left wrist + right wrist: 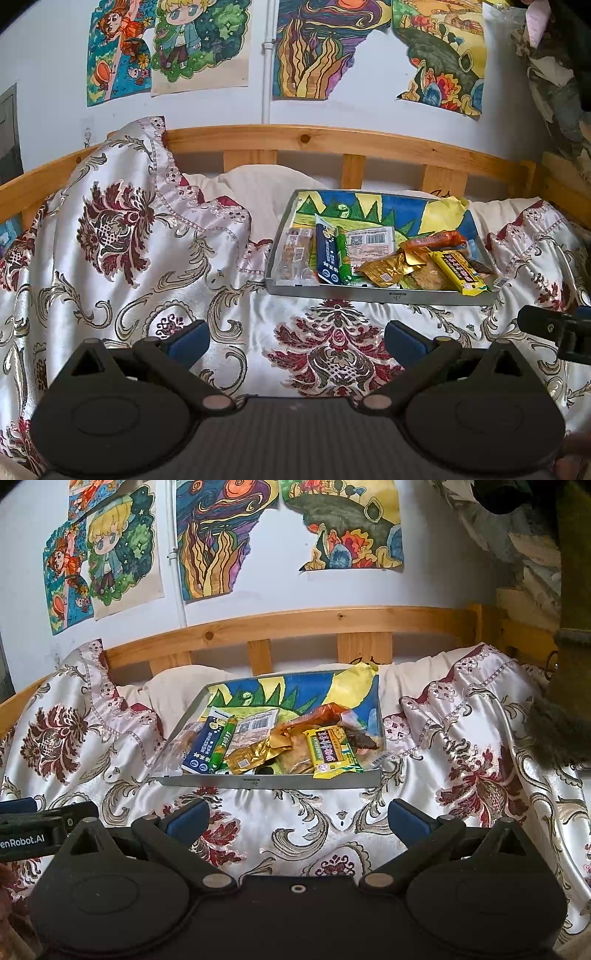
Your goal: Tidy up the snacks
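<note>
A grey metal tray (380,293) lined with a colourful drawing sits on the patterned bedspread; it also shows in the right wrist view (269,781). It holds several snack packs: a blue pack (327,254), a green stick (343,254), a gold pouch (388,267), a yellow bar (461,271) and an orange sausage (432,239). My left gripper (297,341) is open and empty, low over the bedspread in front of the tray. My right gripper (299,821) is open and empty, also in front of the tray.
A wooden bed rail (332,142) runs behind the tray, with a white pillow (266,192) under it. Drawings hang on the wall (192,48). The satin bedspread (129,258) is bunched up at the left. Dark clothing (565,701) hangs at the right.
</note>
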